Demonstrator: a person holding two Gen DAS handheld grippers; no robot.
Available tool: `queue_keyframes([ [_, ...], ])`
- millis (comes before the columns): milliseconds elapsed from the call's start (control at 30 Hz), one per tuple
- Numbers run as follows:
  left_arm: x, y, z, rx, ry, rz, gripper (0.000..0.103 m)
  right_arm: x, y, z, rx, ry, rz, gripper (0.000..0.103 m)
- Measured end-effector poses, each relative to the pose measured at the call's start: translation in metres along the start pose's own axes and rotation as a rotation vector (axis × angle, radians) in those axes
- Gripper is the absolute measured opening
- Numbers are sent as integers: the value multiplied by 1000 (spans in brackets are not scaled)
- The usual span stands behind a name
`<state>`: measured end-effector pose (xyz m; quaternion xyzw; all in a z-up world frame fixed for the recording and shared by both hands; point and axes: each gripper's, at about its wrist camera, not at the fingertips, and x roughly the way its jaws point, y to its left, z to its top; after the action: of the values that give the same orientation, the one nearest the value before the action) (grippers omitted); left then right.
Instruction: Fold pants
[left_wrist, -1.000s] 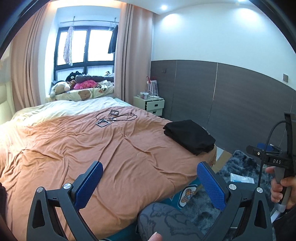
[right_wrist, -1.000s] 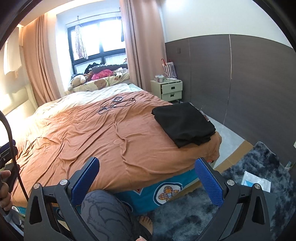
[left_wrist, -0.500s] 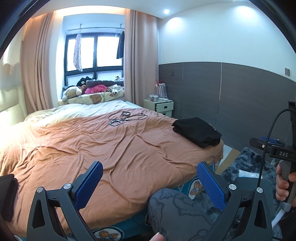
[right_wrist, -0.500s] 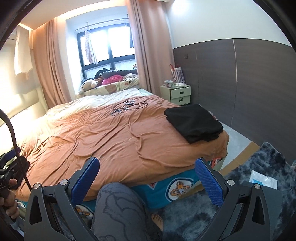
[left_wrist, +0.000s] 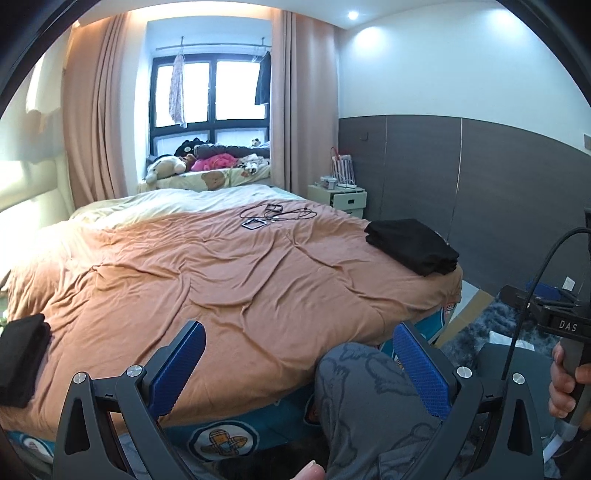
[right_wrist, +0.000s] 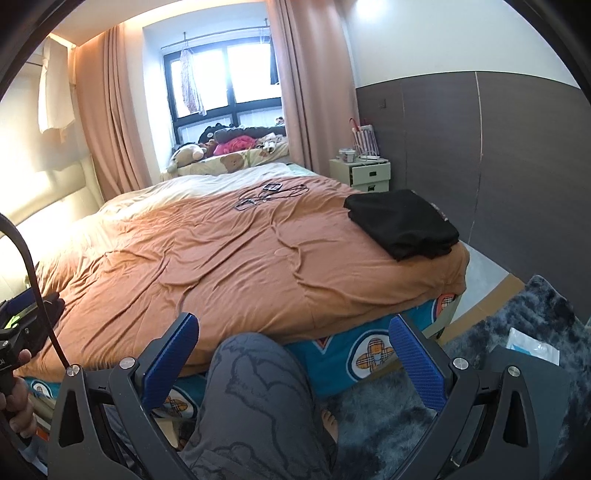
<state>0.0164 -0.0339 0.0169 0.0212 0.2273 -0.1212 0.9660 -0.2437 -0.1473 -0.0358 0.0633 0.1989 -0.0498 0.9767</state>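
Folded black pants (left_wrist: 412, 245) lie in a stack at the right corner of the bed, on the orange cover (left_wrist: 229, 280); they also show in the right wrist view (right_wrist: 402, 223). A second dark folded garment (left_wrist: 22, 358) lies at the bed's left edge. My left gripper (left_wrist: 299, 365) is open and empty, held off the near edge of the bed, well short of the pants. My right gripper (right_wrist: 293, 363) is open and empty, also off the near edge. The person's knee (right_wrist: 255, 391) sits between its fingers.
Cables and small devices (left_wrist: 273, 216) lie on the far part of the bed. A white nightstand (left_wrist: 338, 199) stands by the dark wall panel. A grey shaggy rug (right_wrist: 517, 332) with a white packet (right_wrist: 533, 345) covers the floor at right. Soft toys line the window sill (left_wrist: 207, 170).
Both views have swung left and pulled back from the bed. The pants now sit farther right, and the dark garment at the bed's left edge has come into view. Both grippers stay open.
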Motion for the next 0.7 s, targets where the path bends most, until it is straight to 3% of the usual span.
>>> queue_keyframes([
  [700, -7, 7, -9, -6, -12, 19, 102, -6, 15, -9, -5, -1, 7, 103],
])
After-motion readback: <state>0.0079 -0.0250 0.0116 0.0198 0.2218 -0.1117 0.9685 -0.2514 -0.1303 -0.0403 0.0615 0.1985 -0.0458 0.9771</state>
